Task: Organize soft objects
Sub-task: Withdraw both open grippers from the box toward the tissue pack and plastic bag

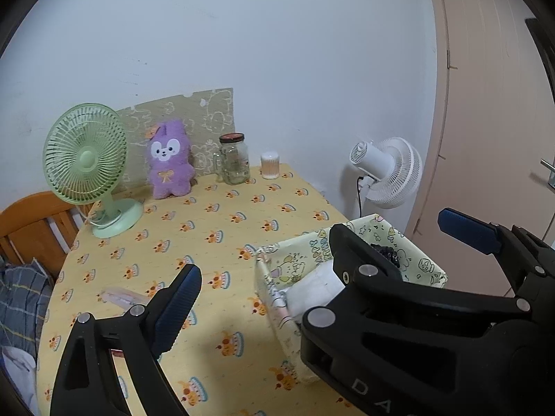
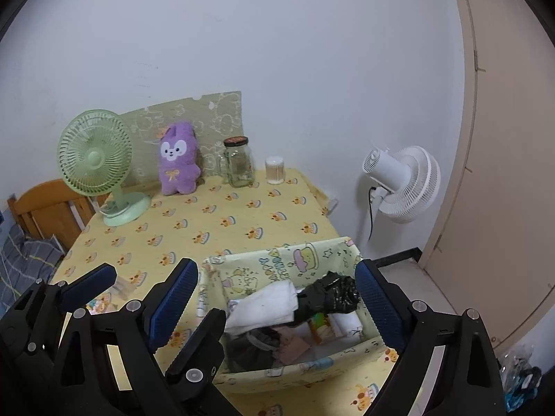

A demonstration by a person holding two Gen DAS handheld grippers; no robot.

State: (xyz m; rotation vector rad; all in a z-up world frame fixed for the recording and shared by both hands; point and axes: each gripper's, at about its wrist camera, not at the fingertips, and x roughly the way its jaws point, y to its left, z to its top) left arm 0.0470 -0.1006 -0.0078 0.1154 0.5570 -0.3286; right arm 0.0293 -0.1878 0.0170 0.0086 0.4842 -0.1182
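A yellow cartoon-print fabric basket stands at the table's near right corner, holding a folded white cloth, a crumpled black bag and other soft items. My right gripper is open and empty, its fingers straddling the basket. My left gripper is open and empty just left of the basket; the left wrist view shows it over the basket's left wall. A purple plush stands upright at the table's back. A flat pink pouch lies by the left finger.
A green desk fan stands back left. A glass jar and a cotton-swab tub stand at the back by the wall. A white floor fan is right of the table, a wooden chair at left.
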